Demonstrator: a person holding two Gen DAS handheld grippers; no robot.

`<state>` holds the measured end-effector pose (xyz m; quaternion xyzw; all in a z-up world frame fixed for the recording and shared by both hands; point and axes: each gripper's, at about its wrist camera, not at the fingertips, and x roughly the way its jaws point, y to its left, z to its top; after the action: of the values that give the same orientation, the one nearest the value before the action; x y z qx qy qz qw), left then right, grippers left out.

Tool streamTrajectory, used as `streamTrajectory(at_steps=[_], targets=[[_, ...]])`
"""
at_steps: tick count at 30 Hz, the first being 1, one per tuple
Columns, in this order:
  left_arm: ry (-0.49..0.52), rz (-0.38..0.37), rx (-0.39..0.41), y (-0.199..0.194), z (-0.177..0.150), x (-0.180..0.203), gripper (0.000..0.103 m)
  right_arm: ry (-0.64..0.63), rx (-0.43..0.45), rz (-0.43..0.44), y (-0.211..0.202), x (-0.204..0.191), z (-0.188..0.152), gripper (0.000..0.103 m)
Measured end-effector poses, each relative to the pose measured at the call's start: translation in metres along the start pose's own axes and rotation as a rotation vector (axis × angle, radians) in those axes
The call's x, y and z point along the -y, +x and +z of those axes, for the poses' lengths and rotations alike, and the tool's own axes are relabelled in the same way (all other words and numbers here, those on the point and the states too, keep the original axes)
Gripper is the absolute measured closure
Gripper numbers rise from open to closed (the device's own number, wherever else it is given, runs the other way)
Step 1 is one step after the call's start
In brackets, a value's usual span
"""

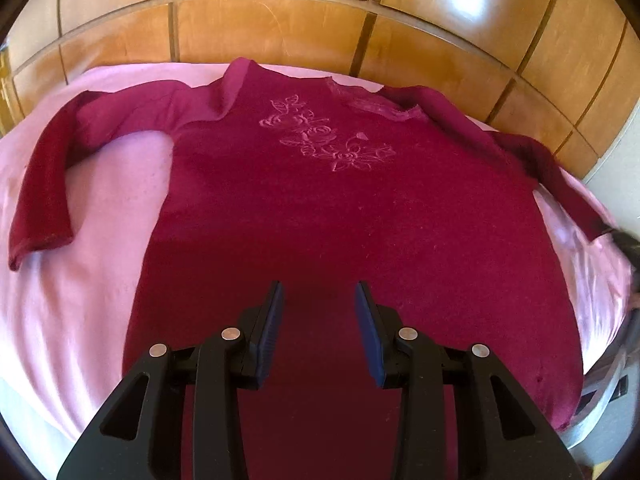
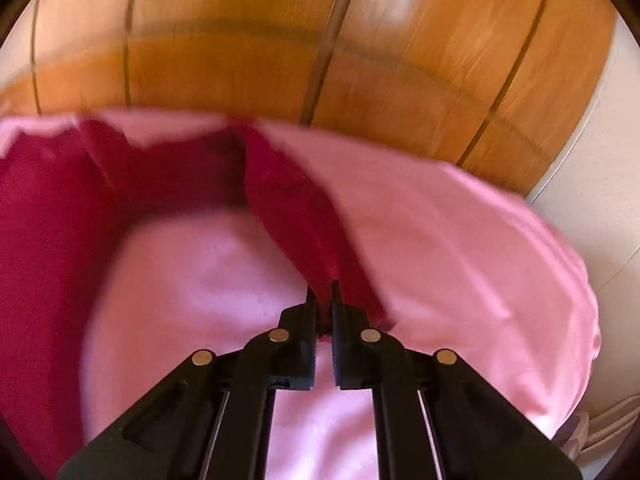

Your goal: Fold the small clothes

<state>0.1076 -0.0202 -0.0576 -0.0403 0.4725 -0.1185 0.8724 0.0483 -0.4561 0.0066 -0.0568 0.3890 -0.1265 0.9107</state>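
Garment: we see a dark red long-sleeved top [image 1: 352, 216] spread front-up on the pink sheet [image 1: 80, 304], embossed rose motif [image 1: 332, 136] on the chest, neck toward the wooden panelling [image 1: 280, 28].
Sleeves: both out to the sides of the body; the one left of the motif bends down toward the hem, its cuff [image 1: 40, 244] lying on the sheet.
Handling guess: we judge it soft, light, limp knit; it will drape and drag, not slip or break. The sheet under it may ruck up if pulled.
Where to take hold: we'd pinch cuffs, shoulder seams or hem corners; a single layer at an edge should be enough.
Left gripper [image 1: 320, 300]: jaws partly apart over the lower body of the top, below the motif; nothing between the pads, no grip; we can't tell if the tips touch the cloth.
Right gripper [image 2: 324, 300]: clamped tight on the end of the other sleeve [image 2: 304, 216], red fabric visible between the pads, sleeve running from the tips back toward the top's body; frame blurred.
Step guess: sleeve fold-in toward the motif looks in hand; body folds not yet done.
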Motion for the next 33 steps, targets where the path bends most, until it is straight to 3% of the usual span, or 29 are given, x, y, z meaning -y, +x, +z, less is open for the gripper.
streamTrajectory(at_steps=[3, 6, 8, 11, 15, 17, 19, 21, 22, 23, 24, 25, 27, 29, 33], targets=[[0.006, -0.005, -0.011, 0.007, 0.003, 0.003, 0.067, 0.073, 0.105, -0.003, -0.057, 0.035, 0.017, 0.098], [0.018, -0.003, -0.020, 0.013, 0.006, 0.006, 0.067, 0.171, 0.158, -0.046, -0.086, 0.073, 0.028, 0.098], [0.019, -0.005, -0.025, 0.016, 0.007, 0.008, 0.067, 0.223, 0.163, -0.090, -0.085, 0.099, 0.037, 0.098], [0.022, 0.000, -0.028, 0.020, 0.010, 0.010, 0.067, 0.297, 0.109, -0.165, -0.053, 0.139, 0.049, 0.098], [0.005, 0.011, -0.032, 0.020, 0.011, 0.006, 0.067, 0.261, -0.048, -0.353, 0.037, 0.166, 0.055, 0.098], [-0.017, 0.017, -0.029, 0.017, 0.011, -0.001, 0.067, 0.230, -0.162, -0.432, 0.089, 0.170, 0.043, 0.098], [-0.050, 0.034, -0.025, 0.011, 0.011, -0.015, 0.067, 0.250, -0.234, -0.446, 0.113, 0.164, 0.025, 0.098], [-0.103, 0.069, -0.026, 0.004, 0.009, -0.036, 0.067, 0.302, -0.266, -0.432, 0.135, 0.162, 0.015, 0.094], [-0.129, 0.088, -0.023, 0.000, 0.009, -0.046, 0.067, 0.313, -0.258, -0.426, 0.135, 0.155, 0.014, 0.082], [-0.158, 0.112, -0.015, -0.006, 0.008, -0.059, 0.067, 0.314, -0.244, -0.417, 0.137, 0.148, 0.015, 0.056], [-0.191, 0.140, -0.004, -0.011, 0.007, -0.073, 0.067, 0.300, -0.207, -0.400, 0.127, 0.133, 0.017, 0.045], [-0.254, 0.185, 0.008, -0.020, 0.005, -0.097, 0.060, 0.281, -0.177, -0.387, 0.120, 0.120, 0.021, 0.034], [-0.376, 0.225, 0.034, -0.034, -0.001, -0.137, 0.044, 0.230, -0.111, -0.319, 0.105, 0.083, 0.027, 0.024], [-0.510, 0.252, 0.052, -0.047, -0.010, -0.174, 0.043, 0.188, -0.042, -0.214, 0.078, 0.038, 0.031, 0.011], [-0.770, 0.197, 0.084, -0.064, -0.029, -0.239, 0.043, 0.106, 0.012, 0.017, 0.048, -0.048, 0.034, 0.007]])
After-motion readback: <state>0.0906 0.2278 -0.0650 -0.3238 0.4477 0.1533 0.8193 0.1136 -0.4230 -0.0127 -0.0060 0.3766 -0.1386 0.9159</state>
